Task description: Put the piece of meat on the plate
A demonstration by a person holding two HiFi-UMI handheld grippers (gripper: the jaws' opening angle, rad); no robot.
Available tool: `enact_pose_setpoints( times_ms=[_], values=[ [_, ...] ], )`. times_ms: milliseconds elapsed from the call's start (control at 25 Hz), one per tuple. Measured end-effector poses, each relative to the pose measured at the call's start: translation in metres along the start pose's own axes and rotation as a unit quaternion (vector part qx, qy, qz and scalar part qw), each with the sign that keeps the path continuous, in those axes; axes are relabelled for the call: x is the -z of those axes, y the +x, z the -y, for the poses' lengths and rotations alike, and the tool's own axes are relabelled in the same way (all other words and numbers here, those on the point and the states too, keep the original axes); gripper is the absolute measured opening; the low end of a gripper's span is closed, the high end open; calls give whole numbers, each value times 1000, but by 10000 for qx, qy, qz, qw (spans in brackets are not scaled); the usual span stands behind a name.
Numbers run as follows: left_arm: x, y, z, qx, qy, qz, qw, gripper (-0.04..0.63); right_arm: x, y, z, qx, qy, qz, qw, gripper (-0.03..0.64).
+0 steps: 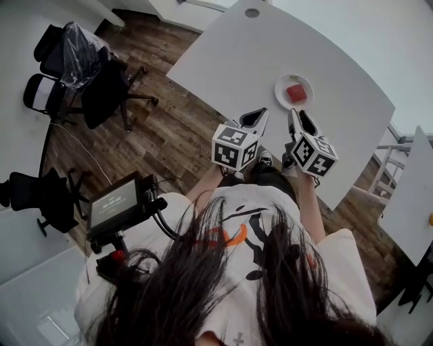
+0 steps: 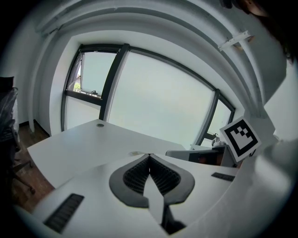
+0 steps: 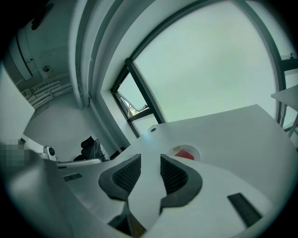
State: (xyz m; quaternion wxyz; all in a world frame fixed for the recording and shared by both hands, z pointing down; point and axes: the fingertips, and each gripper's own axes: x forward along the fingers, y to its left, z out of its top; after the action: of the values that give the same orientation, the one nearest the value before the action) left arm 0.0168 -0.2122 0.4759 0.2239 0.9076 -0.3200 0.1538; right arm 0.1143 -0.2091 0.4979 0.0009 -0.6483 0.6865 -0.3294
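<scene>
The piece of meat (image 1: 295, 93), a red square slab, lies on the small white round plate (image 1: 280, 86) on the white table (image 1: 223, 61). Both grippers hover near the table's front edge, short of the plate. My left gripper (image 1: 260, 115) is to the plate's lower left, and its ribbed pads (image 2: 139, 174) meet with nothing between them. My right gripper (image 1: 295, 115) sits just below the plate. In the right gripper view its jaws (image 3: 150, 160) stand apart with an empty gap, and the plate (image 3: 197, 152) with the meat (image 3: 185, 154) shows just beyond them.
Black office chairs (image 1: 81, 67) stand on the wood floor to the left of the table. A round cable hole (image 1: 252, 13) marks the table's far edge. Another white desk (image 1: 413, 196) stands at the right. A small screen on a mount (image 1: 115, 203) hangs near my body.
</scene>
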Motion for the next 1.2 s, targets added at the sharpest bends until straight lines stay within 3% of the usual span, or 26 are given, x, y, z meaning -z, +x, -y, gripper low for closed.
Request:
enact_pose_setpoints(
  times_ms=[80, 160, 360, 680, 840, 960, 1200],
  values=[
    [6, -18, 4, 56, -11, 36, 10000, 6, 10, -16, -14, 44, 57, 86, 9999, 139],
    [16, -31, 5, 100, -58, 59, 9999, 6, 21, -28, -23, 89, 178, 190, 9996, 37],
    [49, -75, 24, 267, -226, 86, 9994, 5, 56, -77, -51, 133, 318, 270, 9990, 6],
    [78, -95, 42, 521, -508, -28, 9973, 6, 90, -112, -65, 295, 286, -14, 9992, 6],
    [84, -103, 65, 529, -454, 24, 9976, 6, 100, -132, -59, 281, 220, -67, 9993, 6],
    [90, -121, 91, 450, -380, 150, 9982, 6, 109, -162, -56, 171, 210, -39, 9996, 6],
    [76, -125, 73, 156, -639, 373, 9971, 5, 102, -164, -68, -8, 91, -97, 9999, 6]
  ],
)
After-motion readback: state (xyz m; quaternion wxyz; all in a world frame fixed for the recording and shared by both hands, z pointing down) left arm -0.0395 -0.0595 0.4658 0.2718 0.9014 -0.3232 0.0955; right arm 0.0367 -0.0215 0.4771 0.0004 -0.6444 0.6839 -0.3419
